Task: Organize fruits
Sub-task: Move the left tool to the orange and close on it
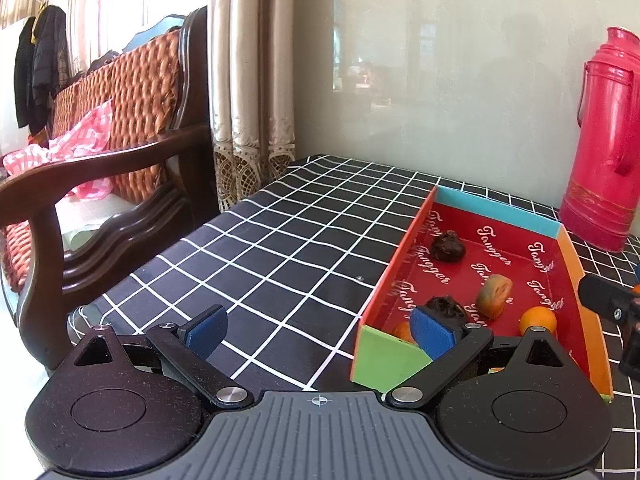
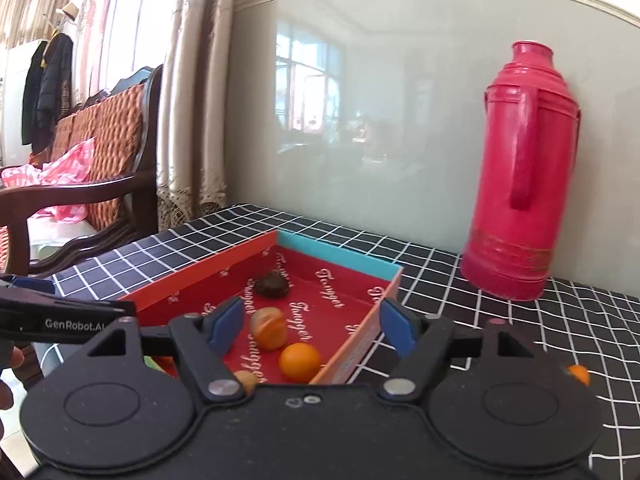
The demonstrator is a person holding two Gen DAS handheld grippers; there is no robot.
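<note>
A shallow red box (image 1: 516, 250) with coloured walls lies on the checked table and holds several fruits: a dark one (image 1: 448, 245) at the back, a second dark one (image 1: 446, 307), a mottled green-orange one (image 1: 494, 290) and an orange (image 1: 538, 319). My left gripper (image 1: 318, 330) is open and empty, astride the box's near left corner. In the right wrist view the box (image 2: 320, 249) holds the dark fruit (image 2: 273, 284), the mottled one (image 2: 269, 328) and the orange (image 2: 300, 362). My right gripper (image 2: 312, 326) is open and empty above the box's right wall. Another orange (image 2: 579, 374) lies on the table outside the box.
A tall red thermos (image 2: 520, 176) stands at the back right against the glossy wall; it also shows in the left wrist view (image 1: 606, 136). A wooden sofa (image 1: 108, 152) with a pink checked cloth stands left of the table. The black checked tablecloth (image 1: 280, 236) extends left of the box.
</note>
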